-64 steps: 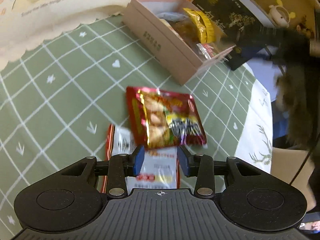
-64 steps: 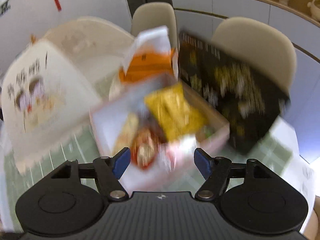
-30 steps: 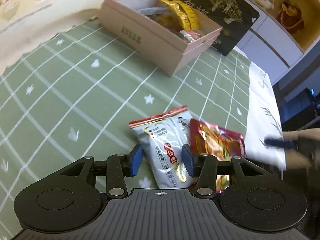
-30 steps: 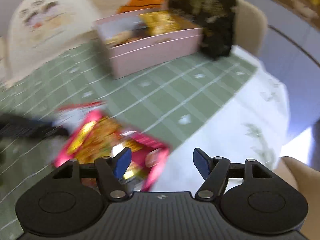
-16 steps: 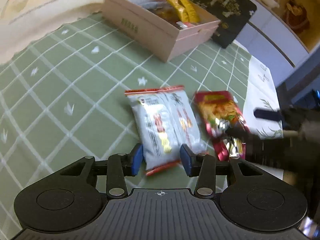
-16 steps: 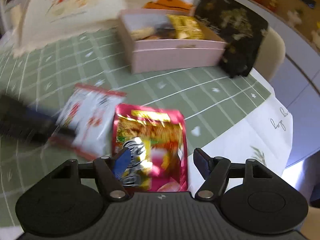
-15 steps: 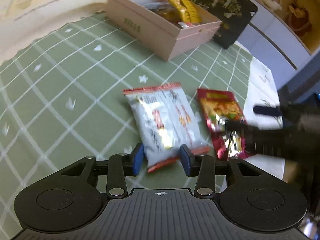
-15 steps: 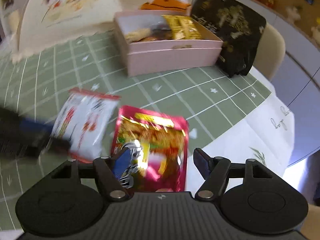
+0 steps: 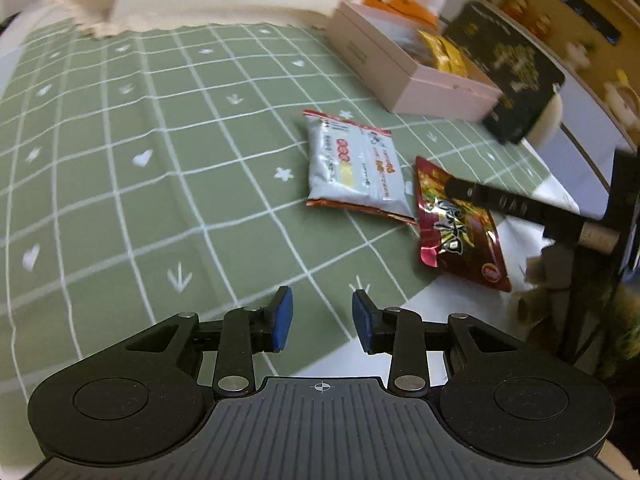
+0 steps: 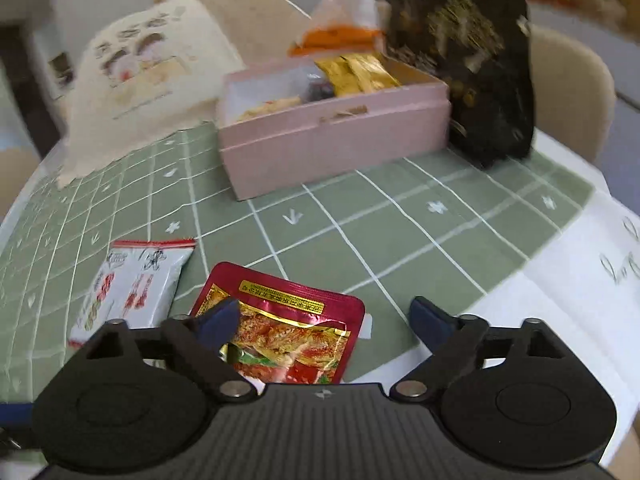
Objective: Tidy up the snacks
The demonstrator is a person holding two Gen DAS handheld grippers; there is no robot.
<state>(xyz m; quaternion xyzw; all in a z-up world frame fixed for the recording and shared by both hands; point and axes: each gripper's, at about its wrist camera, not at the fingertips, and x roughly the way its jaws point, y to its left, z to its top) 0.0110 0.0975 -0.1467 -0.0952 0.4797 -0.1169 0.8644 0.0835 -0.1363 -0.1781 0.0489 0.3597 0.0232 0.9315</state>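
The green checked tablecloth [image 9: 132, 184] fills most of the left wrist view, with a white cloth edge [image 10: 568, 280] at 4 o'clock in the right wrist view. A cream printed bag [image 10: 148, 80] sits at 10 o'clock there, and a black packet with gold print [image 10: 468, 64] stands at 1 o'clock, touching the pink box [image 10: 332, 140]. That open box lies at 12 o'clock, holding a yellow-gold packet [image 10: 356, 74] among other snacks too blurred to name; an orange and white pack [image 10: 344, 24] sits behind it.

Two snacks lie flat on the cloth, just beside each other. The white packet with red ends [image 9: 352, 168] is at 1 o'clock in the left wrist view; the red foil packet [image 10: 288, 332] is at 6 o'clock in the right wrist view, its near part between the jaws.

The right gripper [image 10: 320, 320] has just been opening and stands released, jaws wide; its left finger overlaps the red packet's corner, the right one stands clear of it. The left gripper [image 9: 322, 322] has just been narrowing, yet its blue pads [image 9: 282, 318] hold nothing, only cloth showing between them
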